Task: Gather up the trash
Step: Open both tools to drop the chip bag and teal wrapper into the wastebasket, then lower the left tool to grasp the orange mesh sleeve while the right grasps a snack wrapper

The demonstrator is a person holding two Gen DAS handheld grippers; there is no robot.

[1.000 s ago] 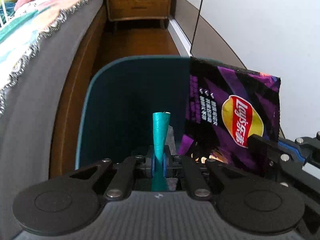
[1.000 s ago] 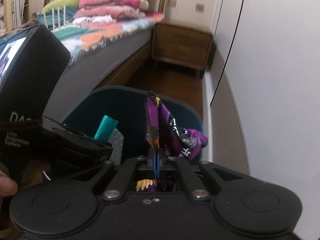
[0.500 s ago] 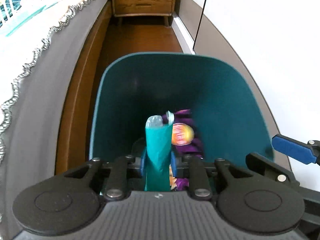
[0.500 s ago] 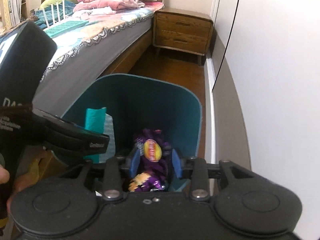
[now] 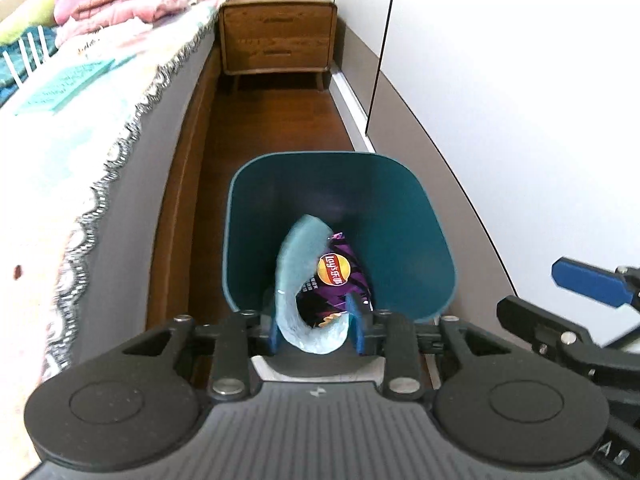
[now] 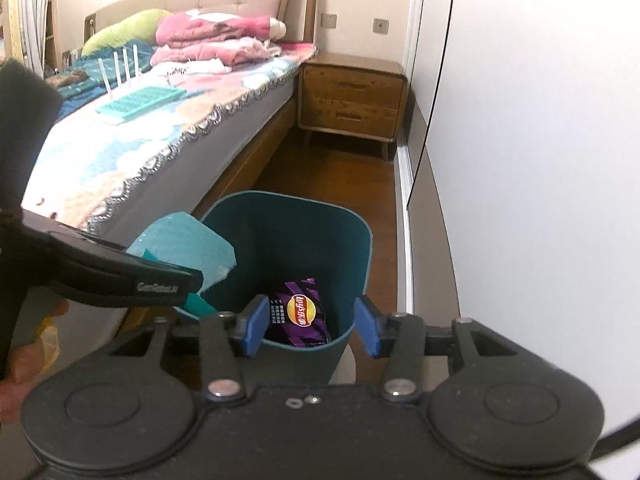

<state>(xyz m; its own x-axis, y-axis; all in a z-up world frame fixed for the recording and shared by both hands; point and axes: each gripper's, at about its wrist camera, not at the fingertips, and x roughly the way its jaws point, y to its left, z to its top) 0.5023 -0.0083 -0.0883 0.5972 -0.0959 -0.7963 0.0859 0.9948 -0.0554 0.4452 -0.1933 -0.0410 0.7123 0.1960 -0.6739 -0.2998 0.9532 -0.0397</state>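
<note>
On the wooden floor between the bed and the white wardrobe wall we list one teal bin, upright and open at the top. Inside it, at the bottom, we record a purple chip bag lying flat with its yellow logo facing up; in the left wrist view the same bag shows partly behind a teal wrapper. We note the left gripper above the near rim of the bin, its blue fingers standing apart, with the teal wrapper curled loosely in the gap between them; we cannot tell whether either finger still touches it. In the right wrist view this wrapper appears as a pale teal sheet over the bin's left rim, just beyond the left gripper's black body. We enter the right gripper over the near edge of the bin, its blue fingers wide apart and holding nothing, the chip bag visible between them far below. Further items: a wooden nightstand at the end of the aisle beside the bed, pink folded bedding and a green pillow near the headboard, and a teal tray on the bedspread.
</note>
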